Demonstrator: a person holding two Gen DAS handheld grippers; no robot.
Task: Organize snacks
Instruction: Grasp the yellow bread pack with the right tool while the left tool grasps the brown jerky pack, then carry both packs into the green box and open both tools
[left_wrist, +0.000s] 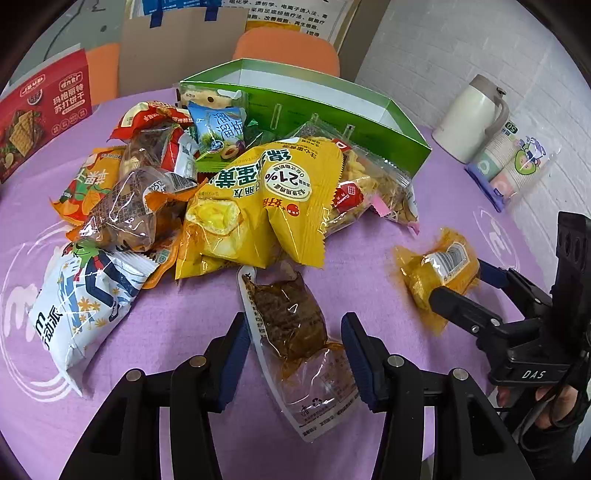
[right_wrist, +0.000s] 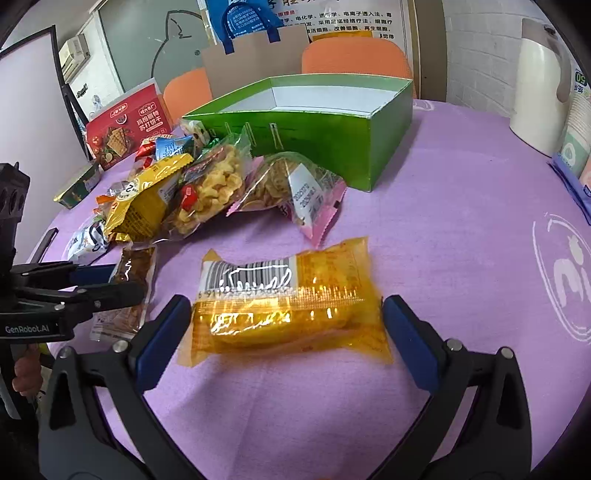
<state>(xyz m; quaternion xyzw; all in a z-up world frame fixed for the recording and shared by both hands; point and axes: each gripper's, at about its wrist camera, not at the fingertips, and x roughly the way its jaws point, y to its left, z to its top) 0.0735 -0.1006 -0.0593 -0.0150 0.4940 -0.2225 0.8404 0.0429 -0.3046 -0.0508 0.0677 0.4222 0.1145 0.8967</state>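
Observation:
A pile of snack packets (left_wrist: 207, 177) lies on the purple tablecloth in front of an open green box (left_wrist: 332, 107). My left gripper (left_wrist: 295, 354) is open, its jaws on either side of a clear packet with a brown snack (left_wrist: 291, 325) lying flat. My right gripper (right_wrist: 288, 332) is open around an orange packet with a barcode label (right_wrist: 288, 299), also flat on the cloth. In the left wrist view the right gripper (left_wrist: 461, 284) and the orange packet (left_wrist: 436, 273) show at the right. The green box (right_wrist: 314, 122) is empty as far as visible.
A red cracker box (left_wrist: 40, 110) stands at the far left. A white thermos (left_wrist: 472, 118) and a pack of paper cups (left_wrist: 513, 166) stand at the far right. Orange chairs (left_wrist: 288, 48) and a paper bag are behind the table.

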